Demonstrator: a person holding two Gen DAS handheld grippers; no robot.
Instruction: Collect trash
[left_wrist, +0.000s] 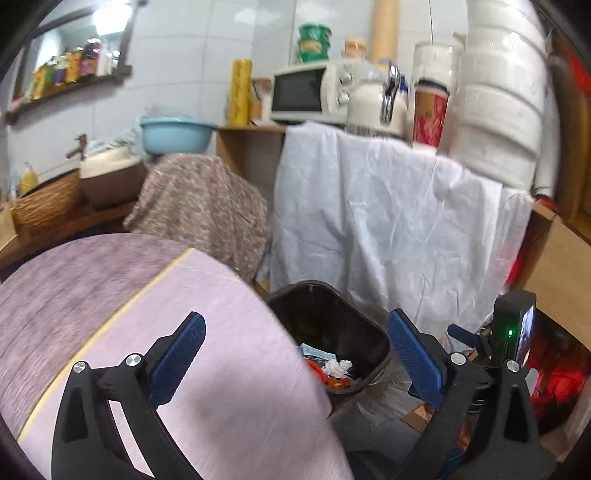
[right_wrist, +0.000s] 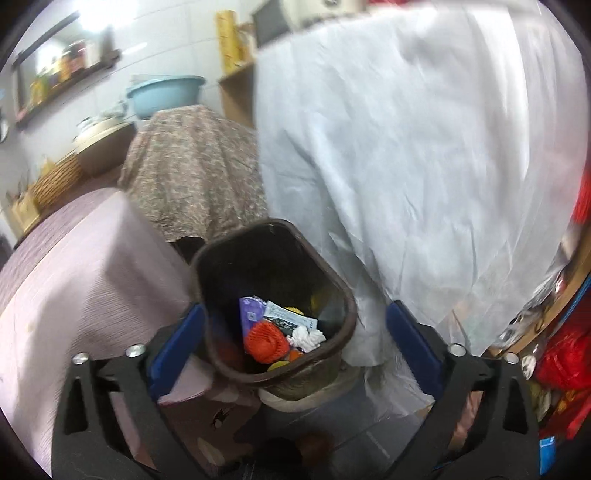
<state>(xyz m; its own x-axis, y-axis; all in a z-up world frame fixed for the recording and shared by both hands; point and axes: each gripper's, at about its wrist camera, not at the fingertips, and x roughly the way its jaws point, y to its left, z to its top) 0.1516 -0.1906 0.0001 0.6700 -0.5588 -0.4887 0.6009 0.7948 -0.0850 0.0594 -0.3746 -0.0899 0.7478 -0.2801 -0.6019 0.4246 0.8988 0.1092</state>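
Observation:
A dark brown trash bin (right_wrist: 207, 266) stands on the floor beside the table's corner. Inside lie an orange foam net (right_wrist: 266, 341), crumpled white tissue (right_wrist: 306, 338), a purple wrapper (right_wrist: 251, 312) and a printed packet (right_wrist: 288, 317). My right gripper (right_wrist: 295, 339) hovers above the bin, open, nothing between its blue pads (right_wrist: 412, 343). In the left wrist view the bin (left_wrist: 354, 314) sits lower centre with trash (left_wrist: 332, 369) in it. My left gripper (left_wrist: 295, 354) is open and empty, over the table edge and bin. The right gripper's body (left_wrist: 513, 332) shows at the right.
A table with a mauve cloth (left_wrist: 129, 314) fills the left. A white sheet (left_wrist: 388, 221) drapes a counter behind the bin, with a microwave (left_wrist: 314, 92), kettle (left_wrist: 376, 107) and stacked white tubs (left_wrist: 498, 92) on top. A patterned cloth (left_wrist: 203, 206) covers something beyond. Red bags (right_wrist: 565, 362) lie at the right.

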